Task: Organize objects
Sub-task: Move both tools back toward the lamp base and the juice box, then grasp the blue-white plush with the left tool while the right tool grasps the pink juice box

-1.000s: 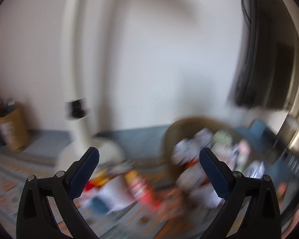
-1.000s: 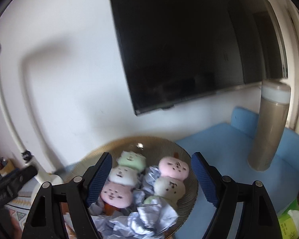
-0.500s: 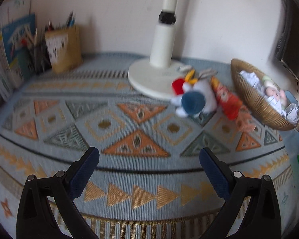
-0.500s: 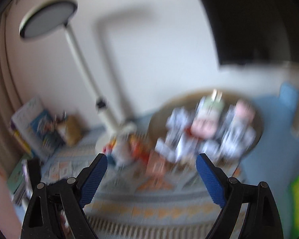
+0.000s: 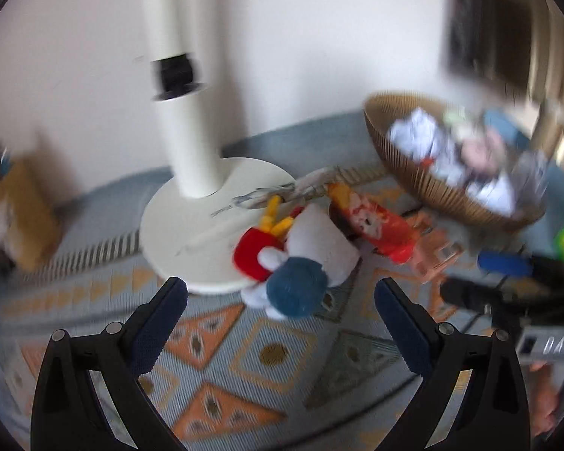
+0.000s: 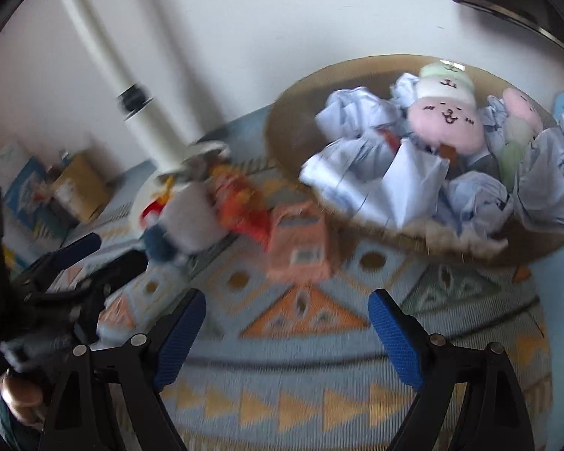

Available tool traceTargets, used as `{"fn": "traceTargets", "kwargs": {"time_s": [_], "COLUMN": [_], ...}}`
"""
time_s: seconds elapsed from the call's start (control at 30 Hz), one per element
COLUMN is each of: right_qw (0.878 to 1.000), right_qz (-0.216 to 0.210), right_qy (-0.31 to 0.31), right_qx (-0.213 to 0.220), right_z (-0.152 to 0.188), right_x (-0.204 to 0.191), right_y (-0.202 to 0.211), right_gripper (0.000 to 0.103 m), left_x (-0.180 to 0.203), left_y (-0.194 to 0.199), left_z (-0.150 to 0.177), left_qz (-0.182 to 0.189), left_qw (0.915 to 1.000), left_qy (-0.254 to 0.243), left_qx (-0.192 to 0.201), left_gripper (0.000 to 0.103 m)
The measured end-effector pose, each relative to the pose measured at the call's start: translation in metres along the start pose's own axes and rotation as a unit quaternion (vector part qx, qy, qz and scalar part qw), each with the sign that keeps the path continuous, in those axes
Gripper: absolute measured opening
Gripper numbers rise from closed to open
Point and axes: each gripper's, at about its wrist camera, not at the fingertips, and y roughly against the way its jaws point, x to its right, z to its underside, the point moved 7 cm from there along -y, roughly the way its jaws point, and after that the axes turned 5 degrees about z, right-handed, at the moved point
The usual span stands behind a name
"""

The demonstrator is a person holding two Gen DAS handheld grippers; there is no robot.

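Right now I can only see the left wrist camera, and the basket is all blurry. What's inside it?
Observer: A pink plush with a smiley face lies in the basket.
Operator: Anything else in there?
Observer: Crumpled pale blue paper is packed around it.
Operator: Is my other gripper holding something?
Observer: No. The right gripper is open over the rug. Its jaws have just been closing a little, with nothing between them.
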Motion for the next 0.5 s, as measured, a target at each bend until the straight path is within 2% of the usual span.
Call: {"fn": "traceTargets", "kwargs": {"time_s": [0.03,0.1,0.17,0.2,0.23,0.27,0.3,0.33,0.37,0.5], "right_qw": [1.0,1.0,1.0,0.999,0.999,0.998,0.997,0.997,0.997,0.997], "right_qz": [-0.001,-0.006,0.012,0.02,0.026,0.04,0.049,0.053,0.049,0.042], "right_qy": [-0.007,-0.007,0.014,0.028,0.035,0.043,0.051,0.056,0.06,0.058], "right_qx": [-0.007,-0.022,-0.001,0.0,0.0,0.009,0.011,0.013,0.012,0.007], "right_z": [-0.002,-0.004,-0.01,-0.011,-0.01,-0.011,-0.01,-0.01,-0.01,-0.006], "right_x": [0.002,0.002,-0.002,-0.006,-0.008,-0.009,-0.01,-0.011,-0.012,-0.009], "right_y": [-0.008,-0.022,-0.024,-0.028,-0.031,-0.032,-0.033,-0.033,-0.032,-0.029], "right_gripper": [0.074,0.069,0.065,0.058,0.054,0.051,0.044,0.042,0.042,0.041], "left_x": [0.003,0.009,0.01,0.011,0.012,0.015,0.018,0.018,0.018,0.018], "left_y": [-0.007,-0.021,-0.025,-0.028,-0.027,-0.025,-0.023,-0.021,-0.02,-0.008], "left_z": [0.0,0.002,0.003,0.003,0.003,0.002,0.003,0.004,0.006,0.015], "left_qz": [-0.012,-0.008,-0.001,0.0,0.002,0.014,0.028,0.03,0.028,0.047], "left_qw": [0.9998,0.9993,0.9993,0.9993,0.9993,0.999,0.9988,0.999,0.9991,0.9989], "left_qy": [-0.016,-0.032,-0.033,-0.033,-0.036,-0.042,-0.04,-0.033,-0.029,0.004], "left_qx": [-0.005,-0.016,-0.018,-0.019,-0.014,-0.009,-0.007,-0.009,-0.01,-0.007], "left_gripper": [0.097,0.085,0.077,0.069,0.066,0.052,0.045,0.042,0.032,0.031]}}
